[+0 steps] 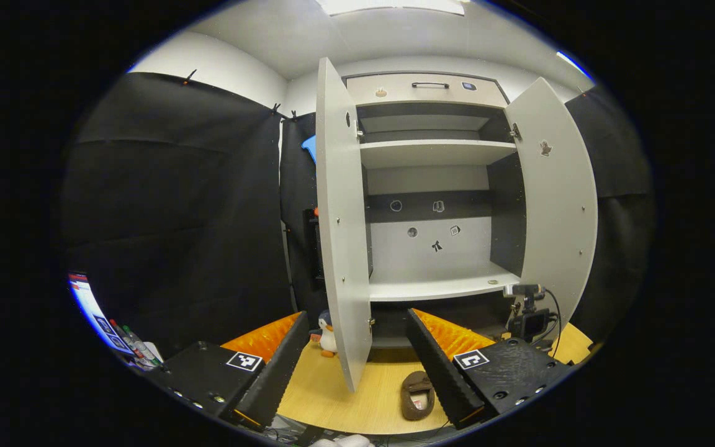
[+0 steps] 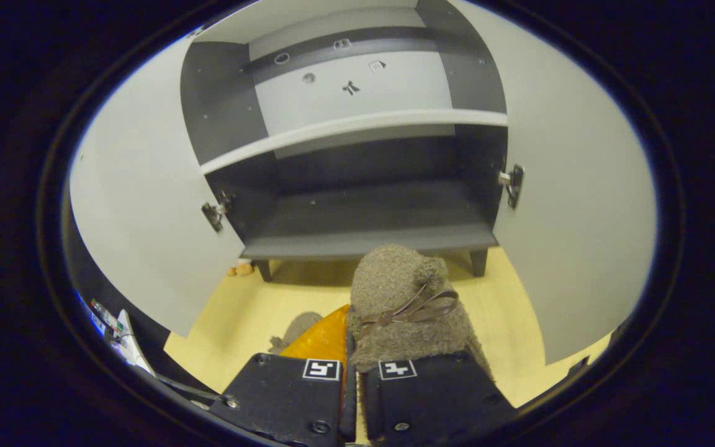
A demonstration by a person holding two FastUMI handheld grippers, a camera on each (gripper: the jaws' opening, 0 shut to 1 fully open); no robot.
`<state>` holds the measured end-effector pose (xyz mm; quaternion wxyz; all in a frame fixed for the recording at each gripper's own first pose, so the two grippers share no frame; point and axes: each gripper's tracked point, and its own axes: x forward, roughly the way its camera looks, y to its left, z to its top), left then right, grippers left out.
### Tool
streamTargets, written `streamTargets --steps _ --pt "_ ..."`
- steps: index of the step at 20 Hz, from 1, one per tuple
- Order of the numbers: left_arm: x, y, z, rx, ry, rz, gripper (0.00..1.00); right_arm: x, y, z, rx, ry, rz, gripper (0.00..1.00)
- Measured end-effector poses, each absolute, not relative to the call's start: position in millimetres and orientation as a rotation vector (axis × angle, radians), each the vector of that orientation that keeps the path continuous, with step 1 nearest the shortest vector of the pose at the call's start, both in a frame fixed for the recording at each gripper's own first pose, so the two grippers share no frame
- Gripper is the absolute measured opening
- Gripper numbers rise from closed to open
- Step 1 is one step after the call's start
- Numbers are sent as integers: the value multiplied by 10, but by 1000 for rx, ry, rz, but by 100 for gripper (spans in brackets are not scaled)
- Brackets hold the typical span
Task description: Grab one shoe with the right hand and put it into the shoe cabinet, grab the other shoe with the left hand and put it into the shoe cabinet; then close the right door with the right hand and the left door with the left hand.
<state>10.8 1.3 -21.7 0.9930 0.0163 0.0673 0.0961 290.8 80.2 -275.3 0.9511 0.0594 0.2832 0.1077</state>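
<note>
In the right gripper view my right gripper (image 2: 350,332) is shut on a brown fuzzy shoe (image 2: 398,292) with a dark lace bow, its toe pointing at the shoe cabinet's dark bottom shelf (image 2: 370,239) just ahead. The second brown shoe (image 2: 297,329) lies on the floor at the left, partly hidden behind the orange finger (image 2: 320,338). In the left gripper view that shoe (image 1: 418,395) rests on the wooden floor beside my right finger, and my left gripper (image 1: 357,320) is open and holds nothing. The cabinet (image 1: 438,285) stands with both doors open.
The left door (image 1: 339,217) juts out toward me between my left gripper's fingers; the right door (image 1: 556,198) swings wide. A penguin toy (image 1: 326,335) sits by the left door's foot. A small camera on a stand (image 1: 526,310) is at the right. Markers (image 1: 134,347) lie far left.
</note>
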Motion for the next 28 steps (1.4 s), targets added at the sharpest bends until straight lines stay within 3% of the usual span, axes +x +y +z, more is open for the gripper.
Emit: streamTargets --steps 9,15,20,28 --pt "105 -36 -200 8 122 196 96 3785 1087 -1204 121 340 242 8" --pt "109 -17 -196 5 124 220 96 4642 1147 -580 148 297 202 8" --pt "117 31 -183 14 119 251 96 5379 1039 -594 97 331 125 7" --pt "81 85 -189 29 128 284 96 5892 963 -1208 160 616 21 10"
